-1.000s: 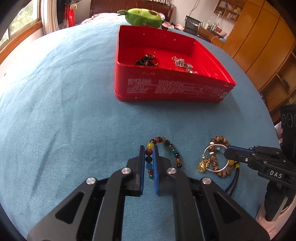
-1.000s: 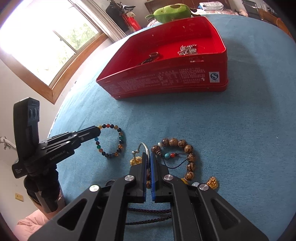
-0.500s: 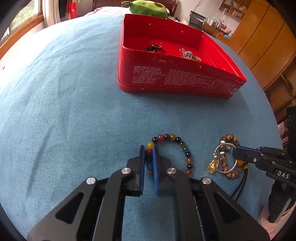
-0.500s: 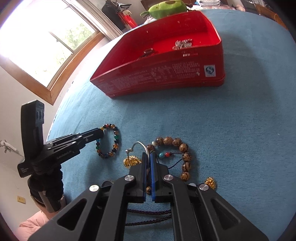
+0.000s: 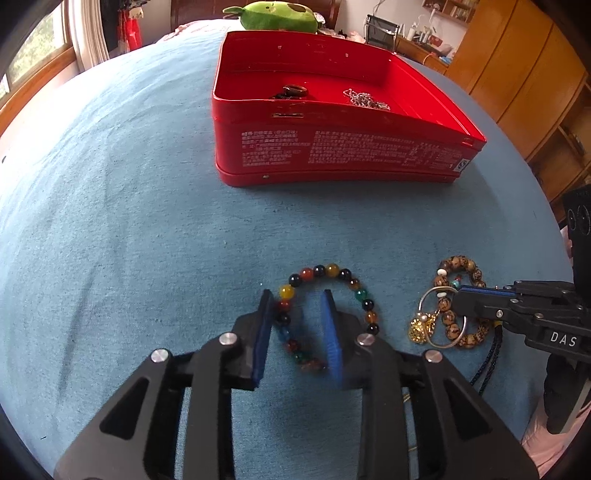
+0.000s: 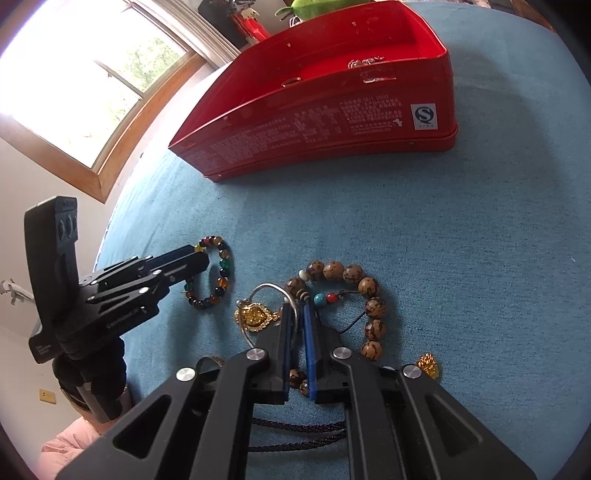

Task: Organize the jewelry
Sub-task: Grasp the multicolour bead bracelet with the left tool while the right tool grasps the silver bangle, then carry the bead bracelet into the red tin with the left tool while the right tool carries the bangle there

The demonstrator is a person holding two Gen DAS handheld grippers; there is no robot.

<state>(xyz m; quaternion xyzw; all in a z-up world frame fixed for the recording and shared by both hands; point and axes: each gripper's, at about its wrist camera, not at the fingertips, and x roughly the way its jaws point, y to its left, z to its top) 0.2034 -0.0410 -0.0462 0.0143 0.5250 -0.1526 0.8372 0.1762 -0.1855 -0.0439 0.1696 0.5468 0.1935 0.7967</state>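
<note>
Bead bracelet [image 5: 325, 314] on the blue surface [image 5: 147, 240] near the red tin [image 5: 332, 155] looks light, floppy & rolly imo; left gripper [image 5: 297, 334] jaws opening around one side, so pinch the strand, while right gripper [image 6: 297, 341] jaws are clamped on the silver ring [image 6: 273, 291].

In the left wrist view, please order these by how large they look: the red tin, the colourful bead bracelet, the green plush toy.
1. red tin
2. colourful bead bracelet and green plush toy: about alike; the toy lies farther away, so unsure.
</note>
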